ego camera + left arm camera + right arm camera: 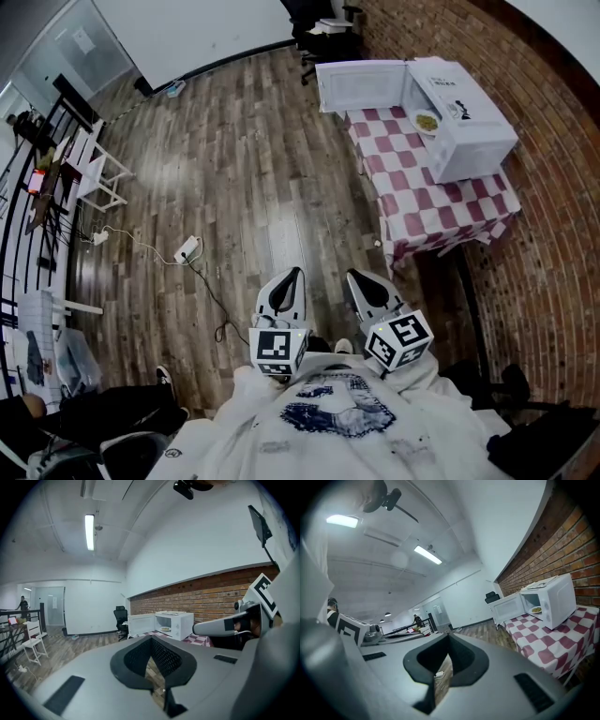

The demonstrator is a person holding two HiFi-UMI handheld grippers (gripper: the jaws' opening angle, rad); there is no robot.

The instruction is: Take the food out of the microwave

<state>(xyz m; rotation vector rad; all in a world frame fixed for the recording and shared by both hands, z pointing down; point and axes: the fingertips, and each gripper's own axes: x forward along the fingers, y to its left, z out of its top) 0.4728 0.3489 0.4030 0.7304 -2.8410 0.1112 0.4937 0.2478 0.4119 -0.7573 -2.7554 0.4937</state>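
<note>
Entry, ahead of me: one table [441,202] under a red-and-white checked cloth [412,220], bearing a white microwave [469,127] (door swung open), standing on the wooden floor [234,141], where a white power strip [186,248] lies with its cable [211,291] trailing.

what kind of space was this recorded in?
Probably an office or lab space with a makeshift kitchen corner: a microwave on a checked-cloth table against a brick wall, with an office chair on open wood floor.

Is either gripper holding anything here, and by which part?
Nothing is held: left gripper and right gripper are both shut and empty; the food sits in the open microwave.
</note>
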